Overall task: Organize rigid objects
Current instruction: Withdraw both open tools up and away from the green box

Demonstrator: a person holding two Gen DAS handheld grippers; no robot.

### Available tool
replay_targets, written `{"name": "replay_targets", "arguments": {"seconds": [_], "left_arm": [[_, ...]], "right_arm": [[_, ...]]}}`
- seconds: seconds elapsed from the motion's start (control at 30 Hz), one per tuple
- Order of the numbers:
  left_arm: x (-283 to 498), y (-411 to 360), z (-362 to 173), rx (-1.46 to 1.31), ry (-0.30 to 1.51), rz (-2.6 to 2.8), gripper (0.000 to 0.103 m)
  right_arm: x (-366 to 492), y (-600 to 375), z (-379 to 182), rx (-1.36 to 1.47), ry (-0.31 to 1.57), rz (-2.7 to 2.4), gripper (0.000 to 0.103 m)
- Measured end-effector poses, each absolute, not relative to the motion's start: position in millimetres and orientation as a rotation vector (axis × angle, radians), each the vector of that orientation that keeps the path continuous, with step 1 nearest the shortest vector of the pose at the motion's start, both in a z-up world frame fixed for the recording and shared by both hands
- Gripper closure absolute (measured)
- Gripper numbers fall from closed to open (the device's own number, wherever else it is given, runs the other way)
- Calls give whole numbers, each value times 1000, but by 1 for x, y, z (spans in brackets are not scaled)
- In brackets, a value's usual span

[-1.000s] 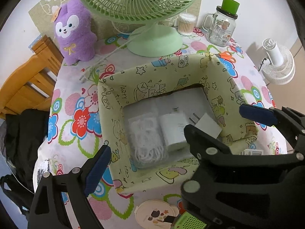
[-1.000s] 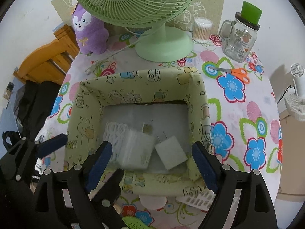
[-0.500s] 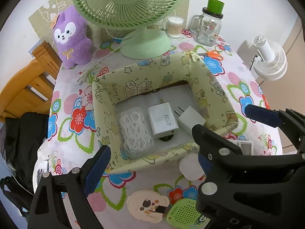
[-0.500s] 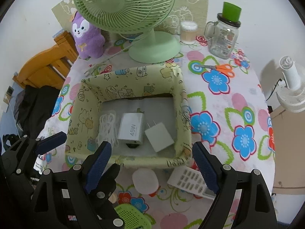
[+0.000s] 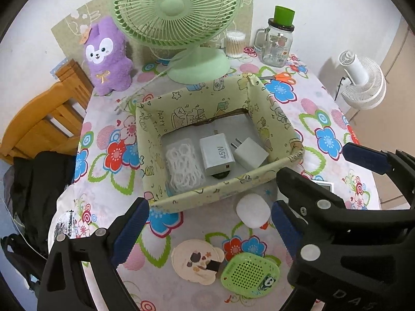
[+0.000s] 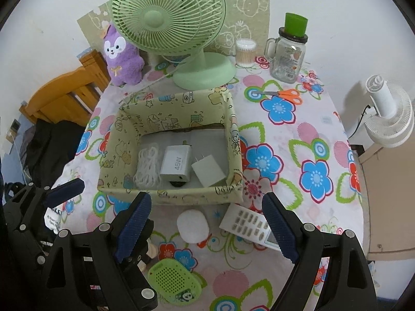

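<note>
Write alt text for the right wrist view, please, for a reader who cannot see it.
An open right gripper hovers over a floral table, just short of a fabric box holding two white chargers and a coiled cable. A white remote and round pad lie below; a green fan stands behind.

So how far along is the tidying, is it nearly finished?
Partly. The yellow-green fabric box already holds a white coiled cable, a white 45W charger and a small white plug adapter. Both grippers, left and right, are open and hold nothing. Left on the table: a white round case, a white remote and a green perforated gadget.
</note>
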State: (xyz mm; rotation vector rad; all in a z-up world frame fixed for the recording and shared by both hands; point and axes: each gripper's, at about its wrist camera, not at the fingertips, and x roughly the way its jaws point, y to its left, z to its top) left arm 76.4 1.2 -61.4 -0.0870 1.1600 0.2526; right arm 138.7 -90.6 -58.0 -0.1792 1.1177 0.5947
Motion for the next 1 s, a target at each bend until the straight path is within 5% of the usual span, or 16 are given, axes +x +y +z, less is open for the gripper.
{"name": "replay_targets", "arguments": {"seconds": [1.0], "left_arm": [[16,-3,-54,-99,1105,214,3]], "right_arm": [[81,-126,-36,-125,1081,540,13]]}}
